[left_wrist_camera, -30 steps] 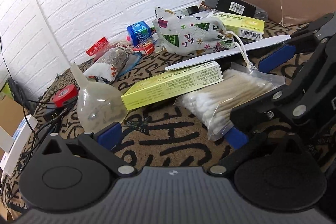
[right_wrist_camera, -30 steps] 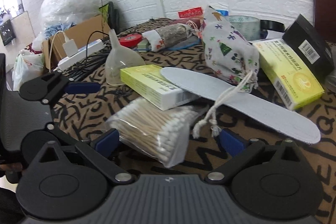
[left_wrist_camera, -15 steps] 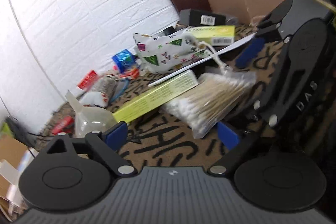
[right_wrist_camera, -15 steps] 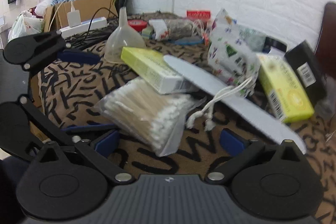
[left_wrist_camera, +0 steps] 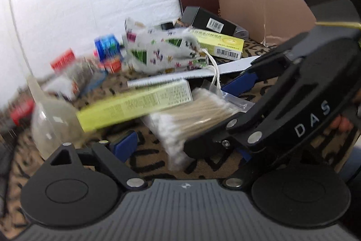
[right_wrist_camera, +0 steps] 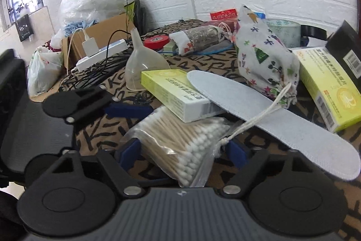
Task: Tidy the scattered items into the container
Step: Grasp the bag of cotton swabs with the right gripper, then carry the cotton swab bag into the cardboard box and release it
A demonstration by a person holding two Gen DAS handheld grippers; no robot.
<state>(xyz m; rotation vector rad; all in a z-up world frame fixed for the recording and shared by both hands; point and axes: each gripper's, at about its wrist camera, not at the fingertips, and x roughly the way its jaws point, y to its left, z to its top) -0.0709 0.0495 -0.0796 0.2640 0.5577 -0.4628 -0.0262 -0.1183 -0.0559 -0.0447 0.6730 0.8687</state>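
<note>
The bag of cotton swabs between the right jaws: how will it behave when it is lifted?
The bag of cotton swabs is probably light and will likely sag, being thin loose plastic. The film looks glossy, so it may slip. The yellow box and the insole appear to rest on it and may slide off.

Between the right gripper's (right_wrist_camera: 183, 151) blue pads (right_wrist_camera: 130, 150) lies a clear bag of tan-stemmed, white-tipped cotton swabs (right_wrist_camera: 180, 139). Beyond it rest a yellow-green box (right_wrist_camera: 173, 92), a pale grey insole (right_wrist_camera: 270, 123) and a white pouch with coloured flowers (right_wrist_camera: 264, 58), on a brown cloth with black scribbles (right_wrist_camera: 101, 128).
</note>
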